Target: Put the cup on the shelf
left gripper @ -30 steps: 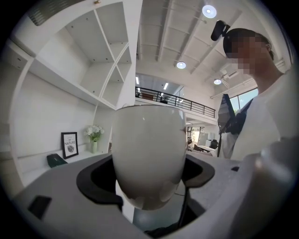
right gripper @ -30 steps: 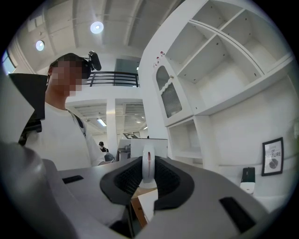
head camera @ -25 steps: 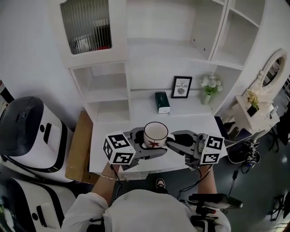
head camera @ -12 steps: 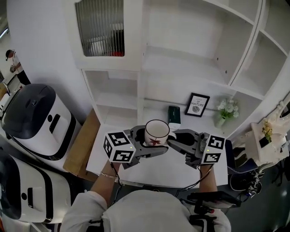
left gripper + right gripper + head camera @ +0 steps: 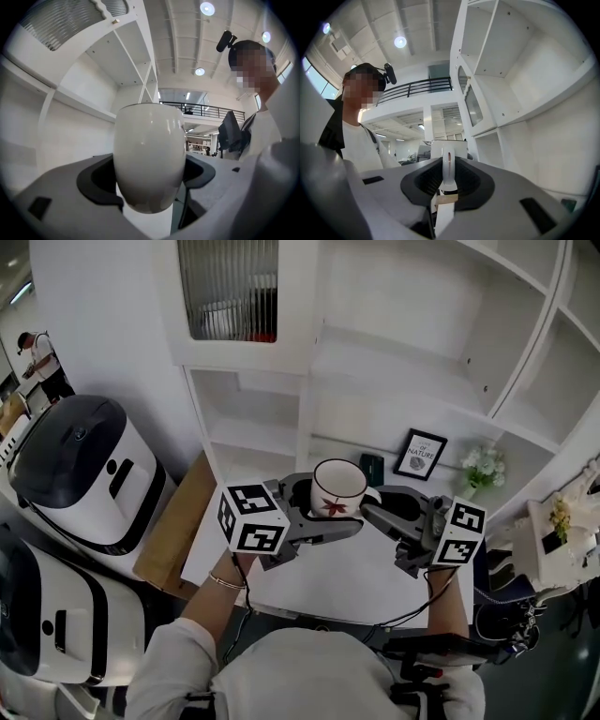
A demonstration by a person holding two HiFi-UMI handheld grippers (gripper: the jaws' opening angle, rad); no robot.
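Held level above the table [image 5: 356,582] and angled toward each other, the left gripper [image 5: 314,513] clasps its fingers round the body of the upright white cup [image 5: 339,486] while the right gripper [image 5: 373,507] pinches its handle, the cup in mid-air before the shelf [image 5: 398,367].

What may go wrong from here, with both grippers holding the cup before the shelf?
1. The right gripper pinches only the thin handle; uneven moves against the left gripper may twist the cup loose.
2. The cup's glossy round body may slip.
3. The picture frame beyond may be knocked.
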